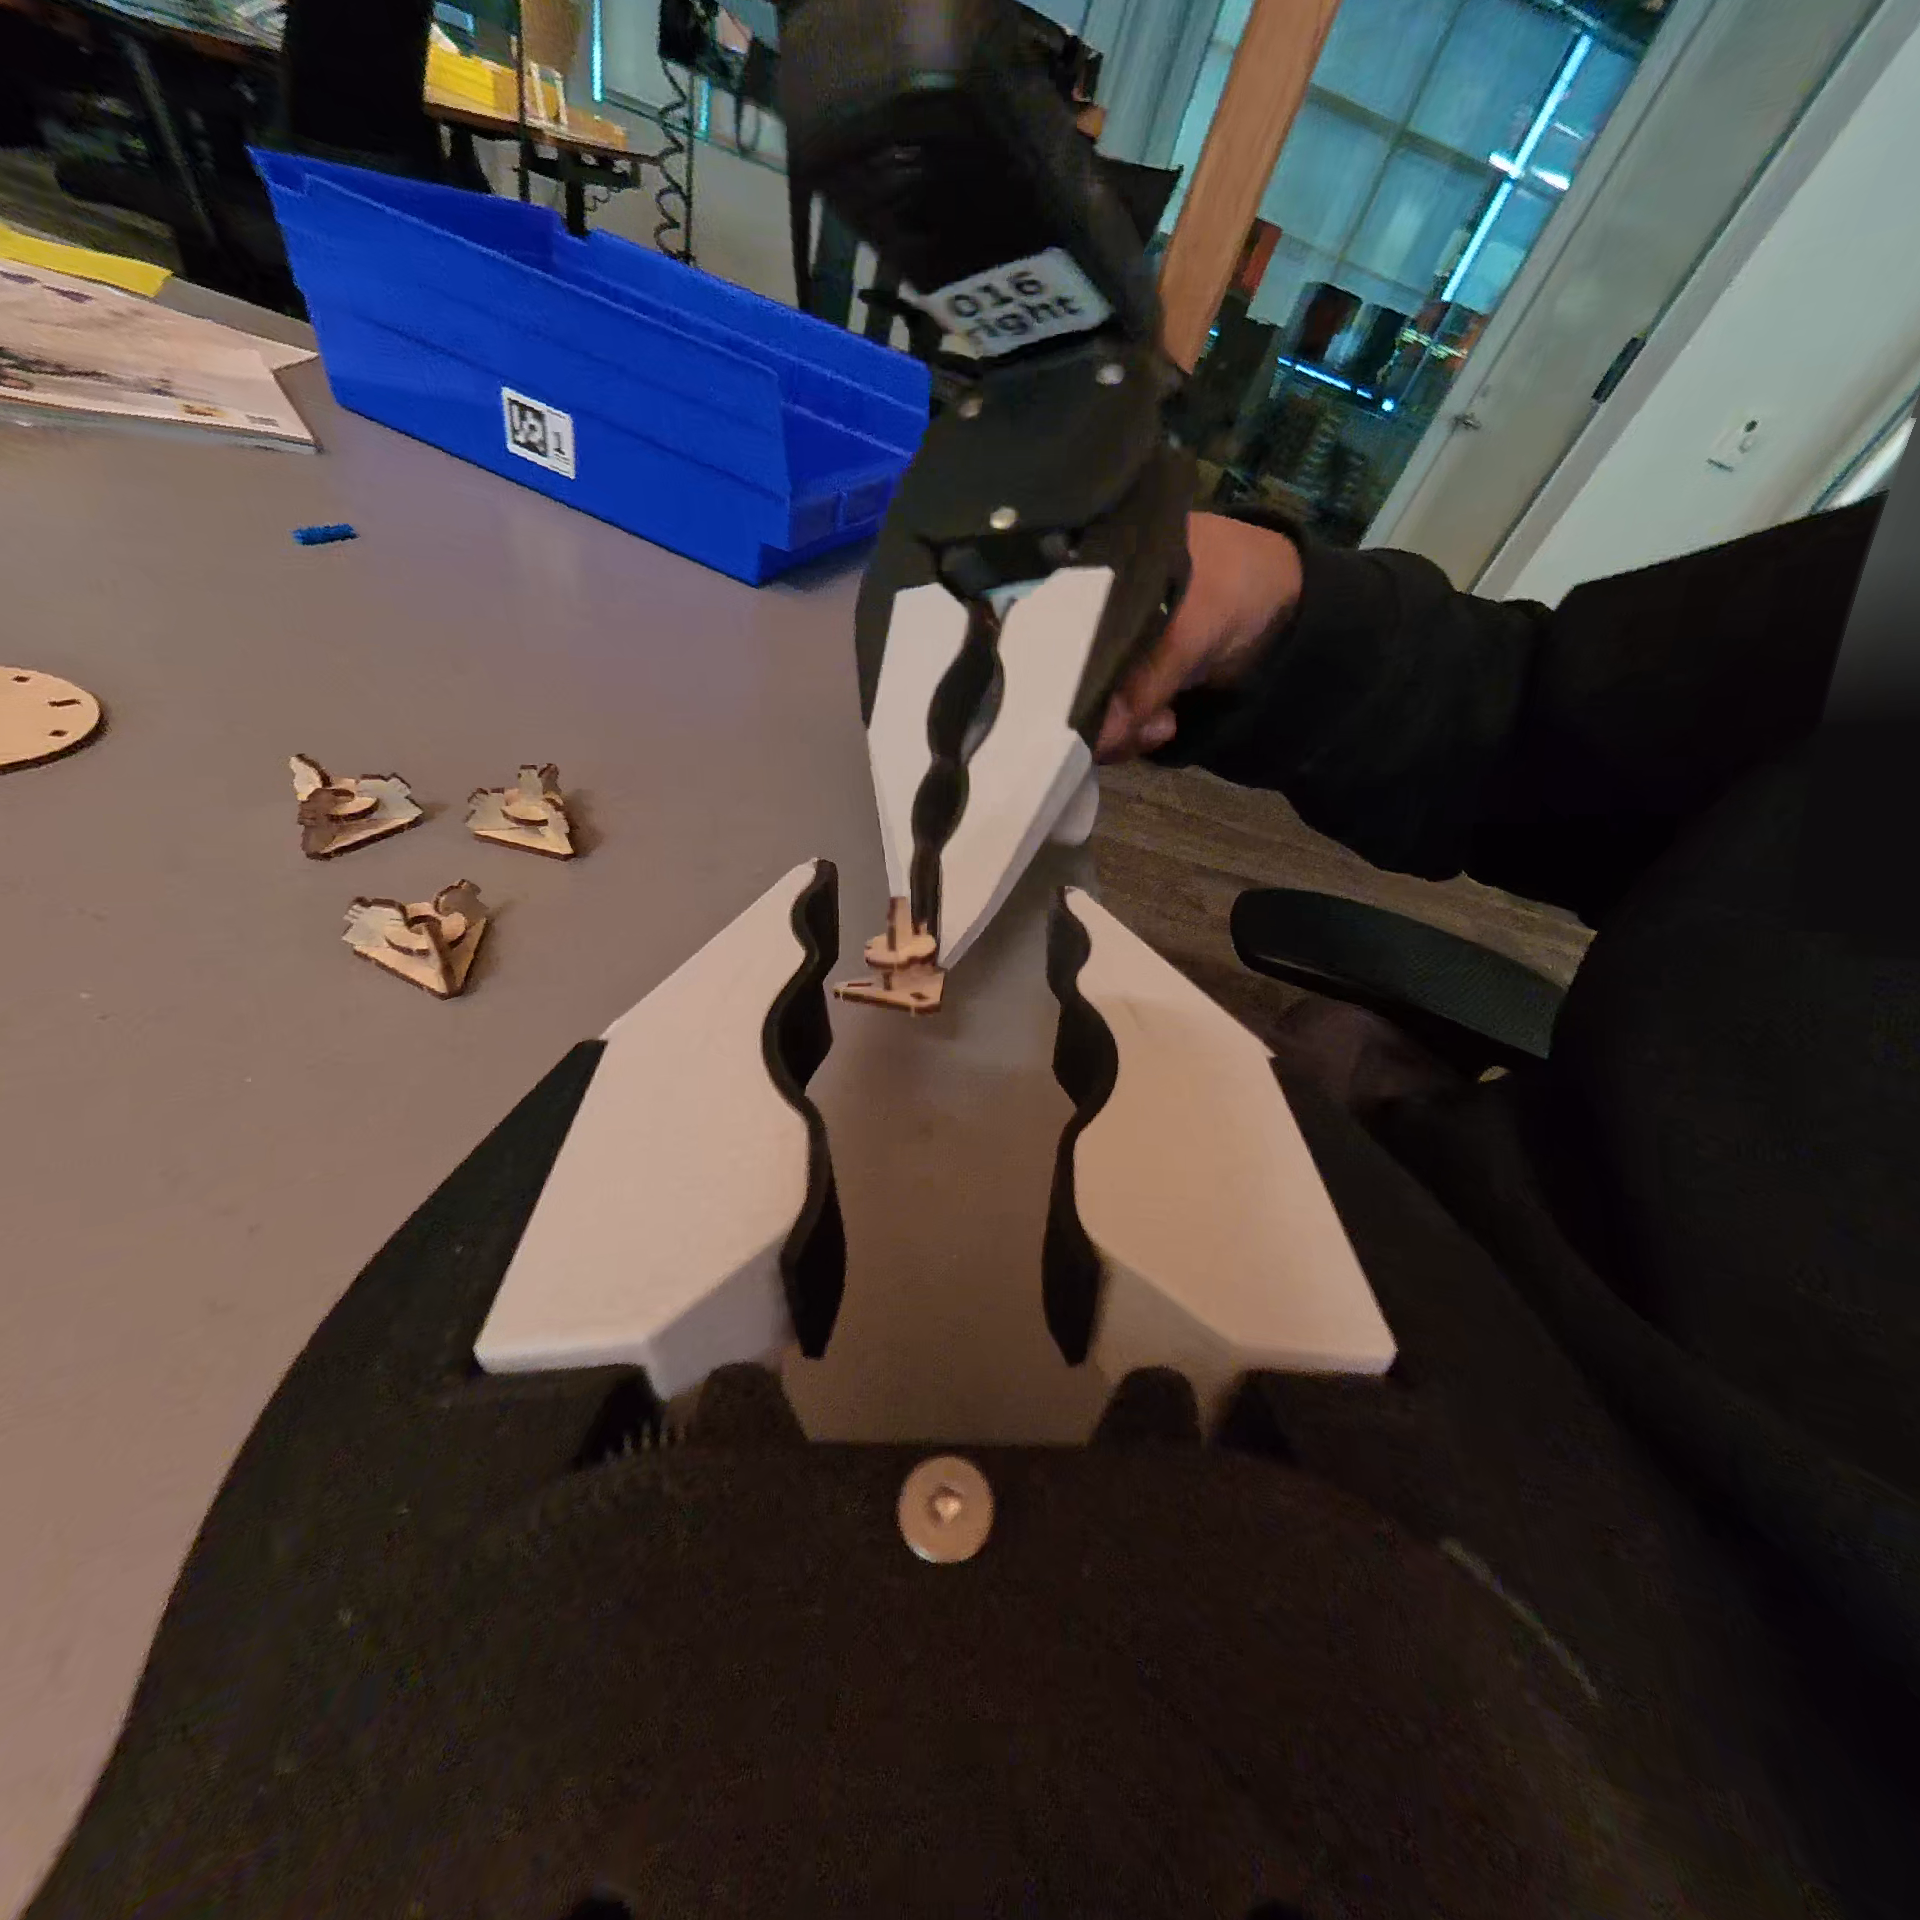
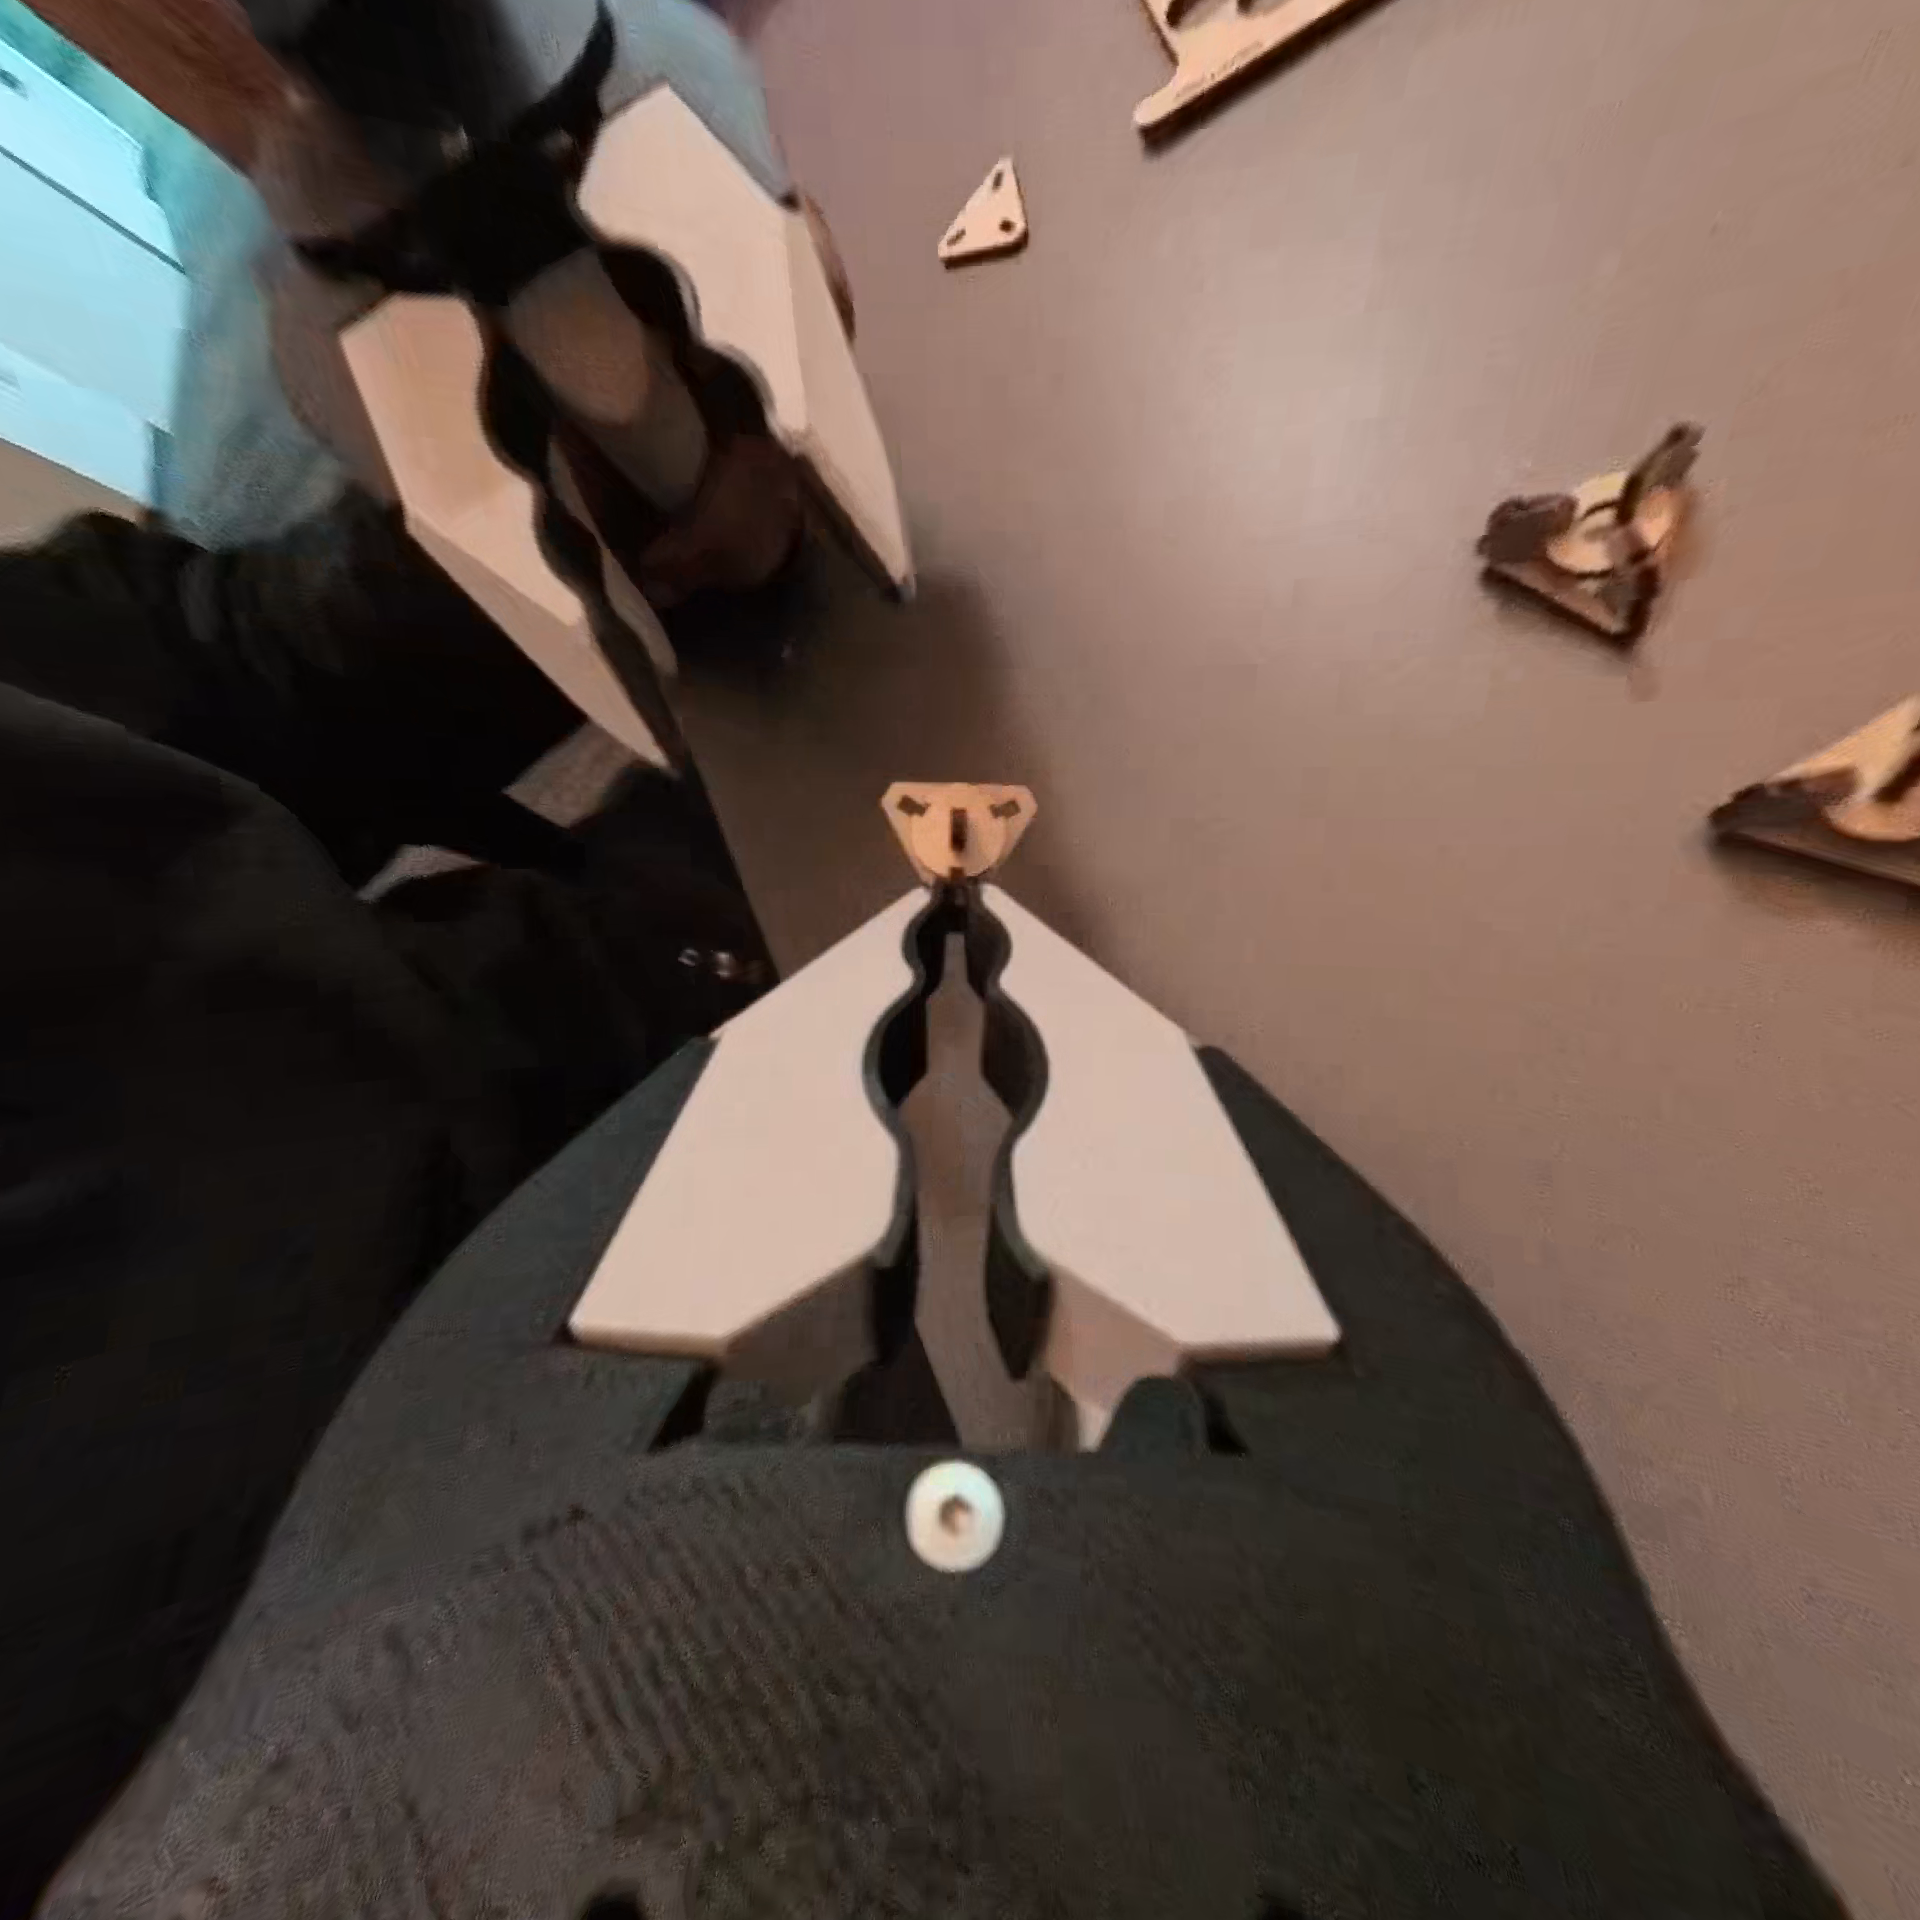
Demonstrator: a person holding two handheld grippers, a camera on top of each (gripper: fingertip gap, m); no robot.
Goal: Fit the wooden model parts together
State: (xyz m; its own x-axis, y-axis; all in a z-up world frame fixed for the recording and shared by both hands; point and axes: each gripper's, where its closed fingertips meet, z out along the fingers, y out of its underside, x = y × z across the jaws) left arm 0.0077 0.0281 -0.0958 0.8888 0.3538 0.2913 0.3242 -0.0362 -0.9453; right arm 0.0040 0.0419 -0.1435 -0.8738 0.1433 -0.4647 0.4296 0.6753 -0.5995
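The right gripper point(image 1: 920, 914) points down at the table point(image 1: 582, 665) near its edge and is closed on the upright tab of a small wooden assembly point(image 1: 891, 971), which lies just beyond and between the spread fingertips of the left gripper point(image 1: 945, 883). To the left of this assembly, three similar wooden assemblies point(image 1: 416, 883) lie grouped on the table, with a wooden disc point(image 1: 42, 717) farther left at the frame edge. Behind them stands a bin point(image 1: 582, 384), with printed sheets point(image 1: 135, 364) to its left; in the right wrist view, a flat triangular plate point(image 2: 985, 216) lies on the table beyond the held assembly.
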